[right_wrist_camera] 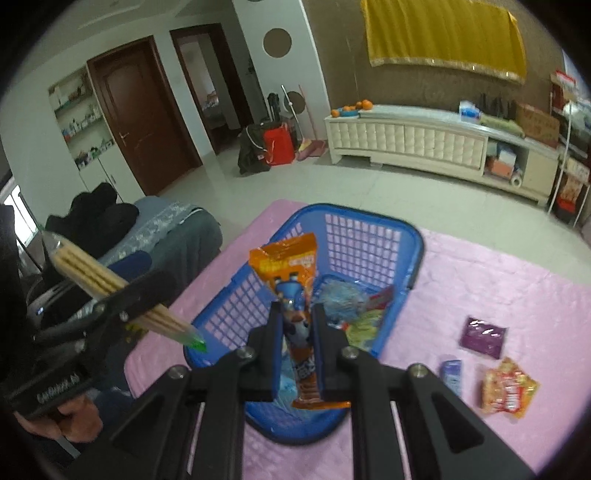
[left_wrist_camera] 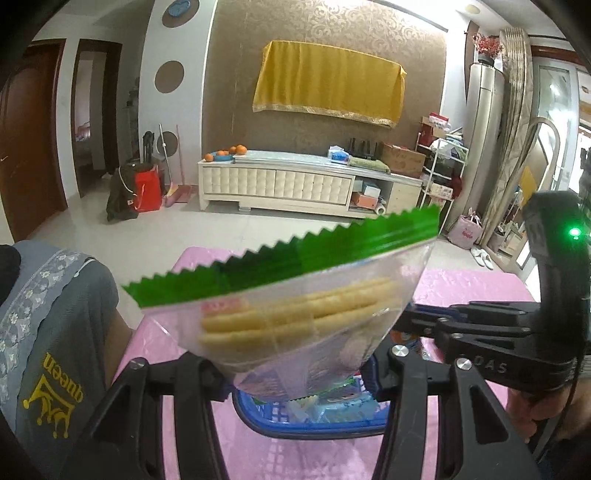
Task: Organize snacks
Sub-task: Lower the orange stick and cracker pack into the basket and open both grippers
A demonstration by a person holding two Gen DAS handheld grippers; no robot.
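Pink tablecloth [right_wrist_camera: 498, 288] in living room w/ pale tiled floor [right_wrist_camera: 332, 188]. At frame center, blue basket [right_wrist_camera: 369, 236]; right gripper [right_wrist_camera: 295, 332] pinching orange snack packet [right_wrist_camera: 291, 266] above it. At left, left gripper [right_wrist_camera: 147, 299] clamping biscuit pack [right_wrist_camera: 85, 273] (green-edged). Loose snacks [right_wrist_camera: 508, 387] lower right.

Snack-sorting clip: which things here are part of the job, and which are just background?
Part of the job:
left gripper holding cracker pack
right gripper holding orange snack pack
blue basket
purple packet
small blue packet
orange-red packet

Background:
oranges
red bag
yellow cloth
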